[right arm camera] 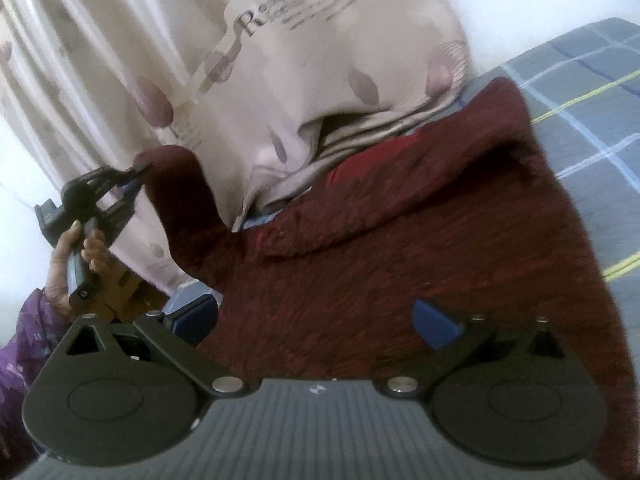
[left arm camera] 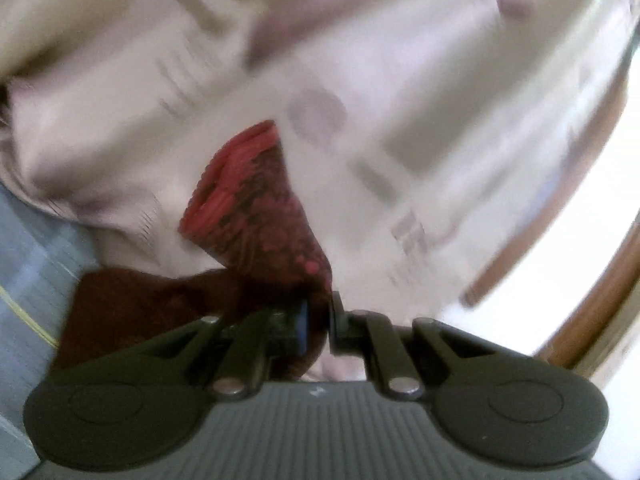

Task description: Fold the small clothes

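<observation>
A dark red knitted garment (right arm camera: pixel 420 240) lies spread on the blue checked sheet (right arm camera: pixel 592 92). My left gripper (left arm camera: pixel 319 320) is shut on one sleeve (left arm camera: pixel 256 200) and holds it lifted off the bed; the sleeve sticks up past the fingers. In the right wrist view the left gripper (right arm camera: pixel 134 174) is at the left, pinching the raised sleeve end (right arm camera: pixel 176 184). My right gripper (right arm camera: pixel 316 320) is open just above the garment's lower part, with nothing between its blue pads (right arm camera: pixel 436 324).
A beige quilt with pink flowers and lettering (right arm camera: pixel 248 60) is bunched behind the garment and overlaps its top edge. A wooden frame (left arm camera: pixel 600 300) with bright light behind it is at the right in the left wrist view. The person's hand and purple sleeve (right arm camera: pixel 24 332) are at far left.
</observation>
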`<state>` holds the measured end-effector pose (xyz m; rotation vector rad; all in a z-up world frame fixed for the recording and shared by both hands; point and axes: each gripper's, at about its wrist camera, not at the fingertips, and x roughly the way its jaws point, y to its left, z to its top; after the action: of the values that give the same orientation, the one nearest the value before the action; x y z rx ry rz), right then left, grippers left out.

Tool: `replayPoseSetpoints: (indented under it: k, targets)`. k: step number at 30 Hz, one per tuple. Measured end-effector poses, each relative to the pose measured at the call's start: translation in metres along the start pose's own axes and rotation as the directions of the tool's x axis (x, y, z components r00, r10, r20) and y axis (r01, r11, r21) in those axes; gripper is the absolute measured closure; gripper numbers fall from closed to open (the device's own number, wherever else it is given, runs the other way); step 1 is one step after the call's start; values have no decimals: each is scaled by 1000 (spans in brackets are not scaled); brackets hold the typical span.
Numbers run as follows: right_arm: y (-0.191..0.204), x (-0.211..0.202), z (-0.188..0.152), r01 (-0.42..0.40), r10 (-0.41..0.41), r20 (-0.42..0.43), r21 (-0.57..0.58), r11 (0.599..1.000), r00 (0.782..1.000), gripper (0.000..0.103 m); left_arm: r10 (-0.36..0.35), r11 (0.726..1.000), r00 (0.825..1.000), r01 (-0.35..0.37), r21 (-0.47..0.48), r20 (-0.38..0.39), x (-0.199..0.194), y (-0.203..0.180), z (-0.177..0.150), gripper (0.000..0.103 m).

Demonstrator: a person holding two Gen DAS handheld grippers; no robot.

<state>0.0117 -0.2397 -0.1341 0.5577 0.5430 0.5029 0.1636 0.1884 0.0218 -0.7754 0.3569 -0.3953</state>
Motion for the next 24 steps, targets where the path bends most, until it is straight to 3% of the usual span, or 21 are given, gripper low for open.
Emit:
replayPoseSetpoints:
  k: [6,12,16,19,21,23,24]
  targets:
    - [-17,-26,6,1,-2,46,17,1000,999,0,-21,1000,990,22,2,-138,58,-25,-63,93]
    - [-44,-49,8,13,-18,84,69,998,996,0,7,994,963,23,109,-269,100,-44,-126,93]
    - [-60,-58,9,13,-23,104,102,995,994,0,44,975,940,33,218,-339,119,-53,-159,92]
    - [-69,-62,9,6,-20,115,117,993,993,0,50,951,926,70,300,-375,131,-61,-177,77]
    - [-74,-63,9,5,-19,116,123,992,993,0,35,937,922,104,334,-386,134,-67,-186,44]
    - [-77,-64,9,2,-17,118,129,992,993,0,18,930,925,124,347,-380,130,-71,-195,23]
    - [-78,-64,10,2,-17,119,130,991,993,0,6,927,929,133,351,-369,125,-74,-197,22]
